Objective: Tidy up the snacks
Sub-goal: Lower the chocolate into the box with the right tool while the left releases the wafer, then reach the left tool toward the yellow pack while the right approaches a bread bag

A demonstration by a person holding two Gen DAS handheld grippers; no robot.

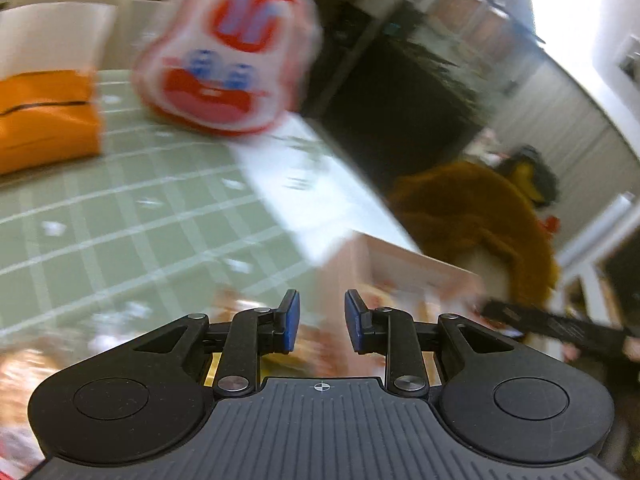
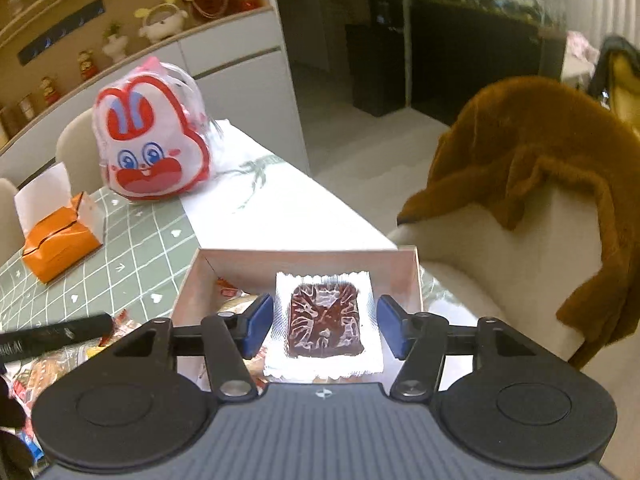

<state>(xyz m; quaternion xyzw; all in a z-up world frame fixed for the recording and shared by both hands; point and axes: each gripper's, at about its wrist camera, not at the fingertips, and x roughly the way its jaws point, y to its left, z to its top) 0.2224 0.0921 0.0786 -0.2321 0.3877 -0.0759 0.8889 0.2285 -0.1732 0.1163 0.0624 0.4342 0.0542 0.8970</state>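
box (image 2: pixel 304 260): set on counter (image 2: pixel 132 240), wrapped brownie (image 2: pixel 325 326) and other snack packs seen inside | right gripper (image 2: pixel 325 330): held open, brownie between its pads, untouched | left gripper (image 1: pixel 322 322): parted, nothing gripped | orange carton (image 2: pixel 60 240): left of box, flap raised | rabbit bag (image 2: pixel 150 144): beyond box

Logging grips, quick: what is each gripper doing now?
Left gripper: open, nothing between the pads.
Right gripper: open, brownie packet between the pads, not clamped.
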